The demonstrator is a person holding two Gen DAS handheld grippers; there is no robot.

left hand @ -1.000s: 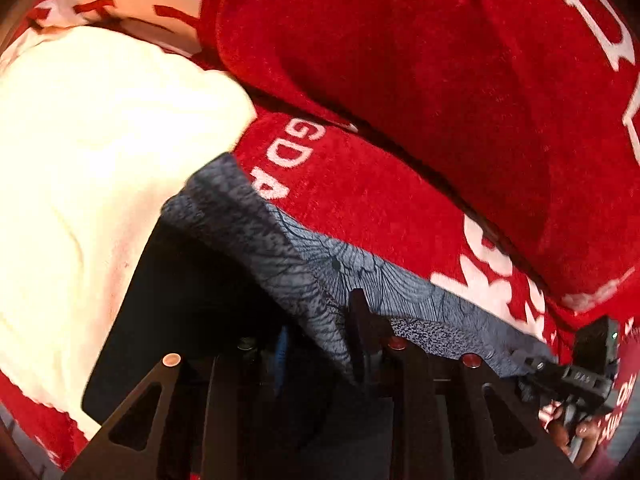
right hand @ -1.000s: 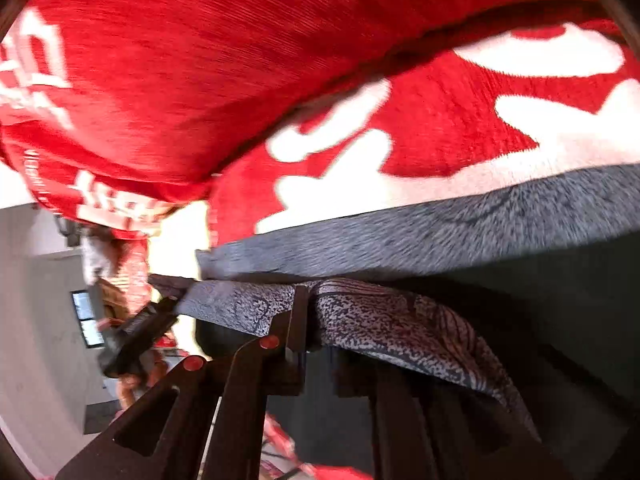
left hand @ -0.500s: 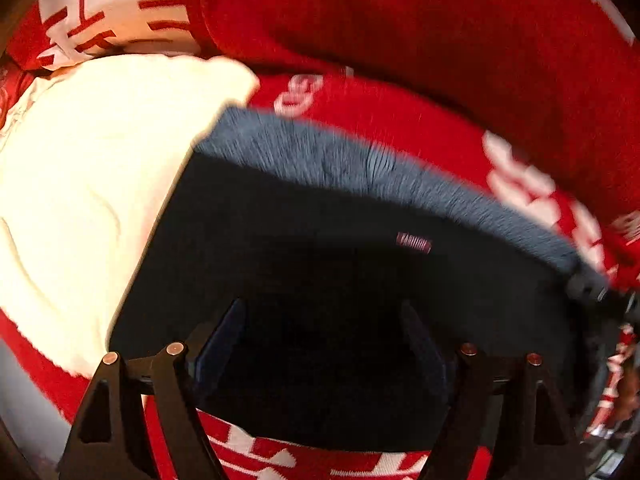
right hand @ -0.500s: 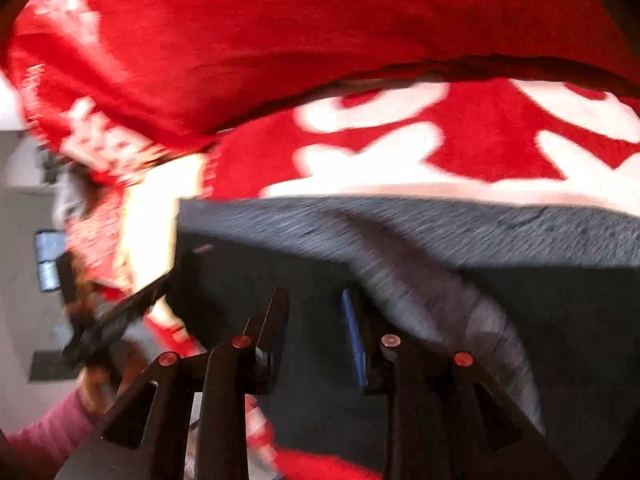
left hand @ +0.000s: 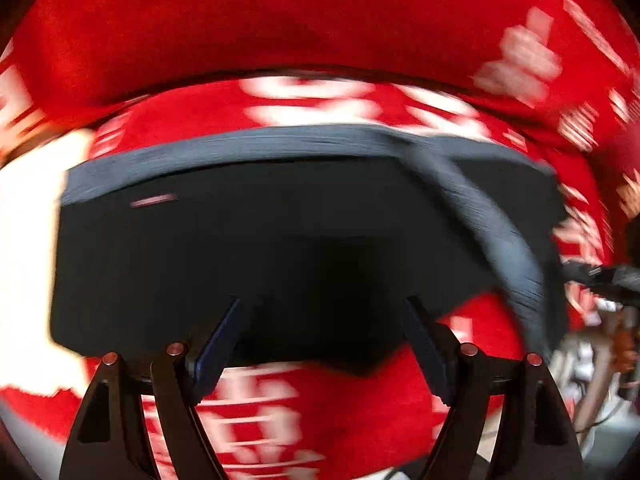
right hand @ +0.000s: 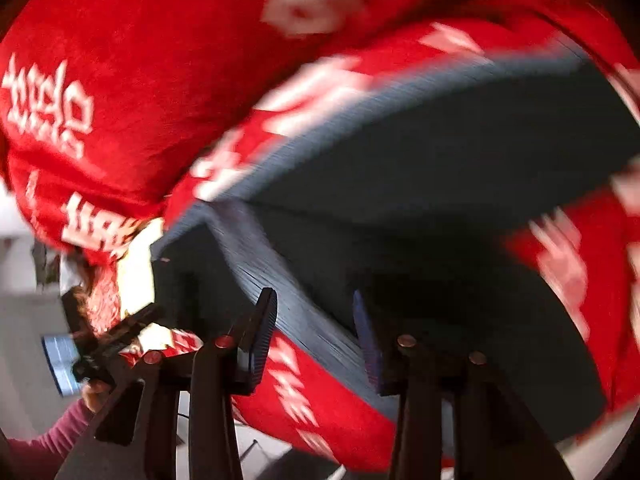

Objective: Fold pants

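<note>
The dark pants [left hand: 280, 240] lie folded into a flat block on a red blanket [left hand: 320, 32], with a grey patterned waistband along the far edge and a grey strip [left hand: 492, 216] draped across the right side. My left gripper [left hand: 324, 320] is open and empty, just at the near edge of the pants. In the right wrist view the pants [right hand: 440, 168] fill the middle, with the grey strip [right hand: 304, 320] running between the fingers. My right gripper [right hand: 314, 312] is open, apart from the cloth. Both views are motion-blurred.
The red blanket with white lettering [right hand: 120, 92] covers a cushioned seat and its back. A cream cloth [left hand: 28, 208] lies left of the pants. The other gripper and the person's hand [right hand: 96, 360] show at lower left in the right wrist view.
Both grippers let go of the grey patterned cloth and opened. Both pulled back from the pants, which now lie flat on the blanket.
</note>
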